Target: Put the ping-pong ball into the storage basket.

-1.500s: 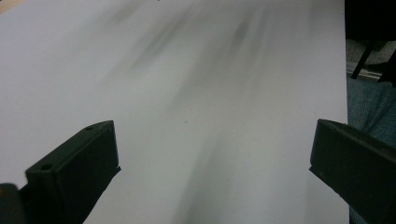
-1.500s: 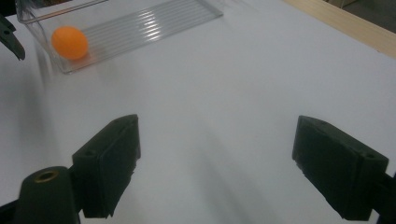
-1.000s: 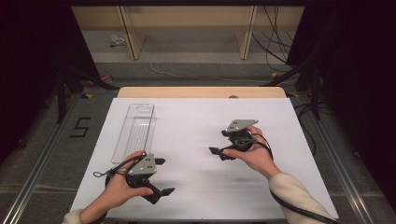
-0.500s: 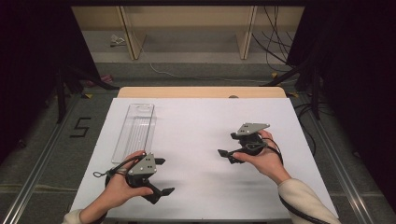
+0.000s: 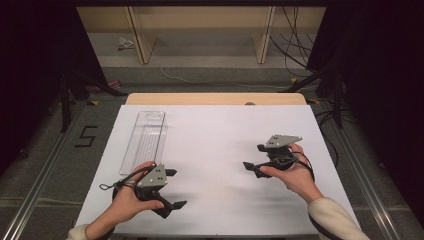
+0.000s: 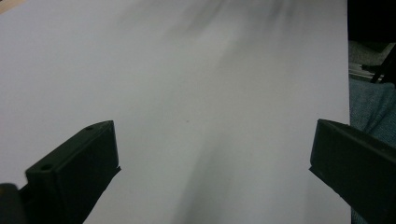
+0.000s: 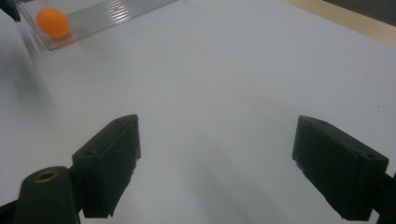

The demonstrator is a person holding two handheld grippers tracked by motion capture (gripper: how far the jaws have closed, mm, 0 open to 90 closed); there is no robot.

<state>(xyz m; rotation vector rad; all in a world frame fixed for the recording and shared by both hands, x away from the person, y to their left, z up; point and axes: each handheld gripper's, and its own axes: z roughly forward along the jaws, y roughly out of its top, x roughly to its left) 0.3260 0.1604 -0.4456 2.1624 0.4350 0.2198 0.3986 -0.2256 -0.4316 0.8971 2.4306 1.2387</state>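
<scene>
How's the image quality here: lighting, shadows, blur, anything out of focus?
High view: the white table is brightly lit and the surroundings fall to black; soft shadows lie near both grippers. Left gripper view: smeared grey shadow streaks cross the table, and the jaws look soft. Right gripper view: the near jaws look soft, and the orange ball in the clear tray is slightly blurred.

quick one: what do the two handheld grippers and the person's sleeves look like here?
Both grippers are black. The left gripper and right gripper each carry a grey three-cornered plate on top, dotted with small holes. A thin black cable loops from the left one. Their fingers are blocky black wedges with small screw holes. The right sleeve is cream; a light cuff shows on the left.
</scene>
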